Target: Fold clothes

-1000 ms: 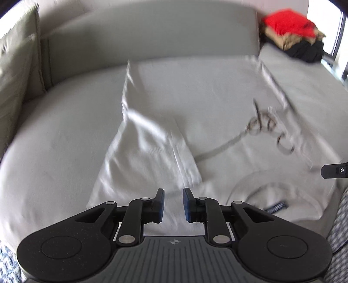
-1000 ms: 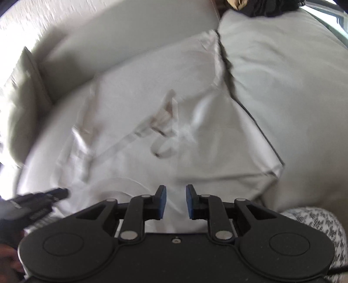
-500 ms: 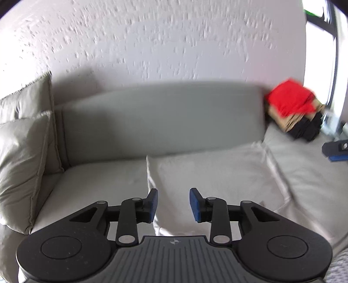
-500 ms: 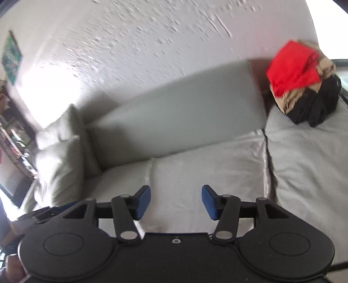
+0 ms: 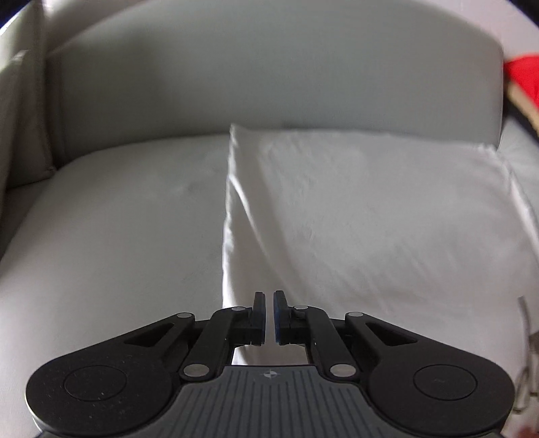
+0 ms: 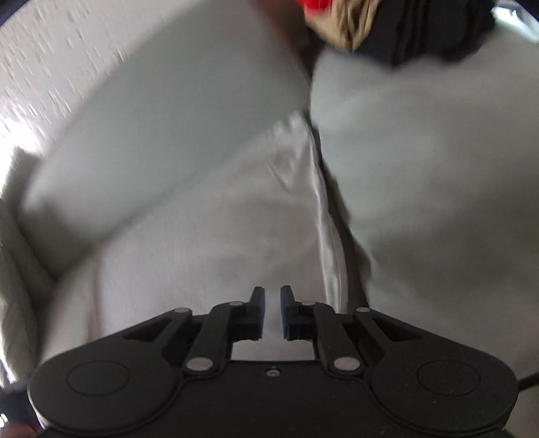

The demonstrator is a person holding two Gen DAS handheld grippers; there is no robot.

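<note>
A white garment point(image 5: 370, 209) lies spread flat on the grey sofa seat point(image 5: 118, 219), its left edge running down toward my left gripper point(image 5: 269, 313). That gripper sits low over this edge, its fingers closed to a thin slit with white cloth in it. Part of the garment's grey print point(image 5: 525, 337) shows at the right rim. In the right wrist view the same garment point(image 6: 219, 236) ends at a shiny right edge by the cushion seam. My right gripper point(image 6: 272, 310) is down on it, fingers drawn to a narrow gap with white fabric between them.
The sofa backrest point(image 5: 269, 74) rises behind the garment, with a pillow point(image 5: 20, 118) at the left end. A pile of red, tan and black clothes point(image 6: 421, 30) sits on the right seat cushion point(image 6: 438, 168). The right wrist view is motion-blurred.
Half a second ago both grippers were raised, open and facing the backrest. Both have dropped onto the garment and their fingers have closed.
</note>
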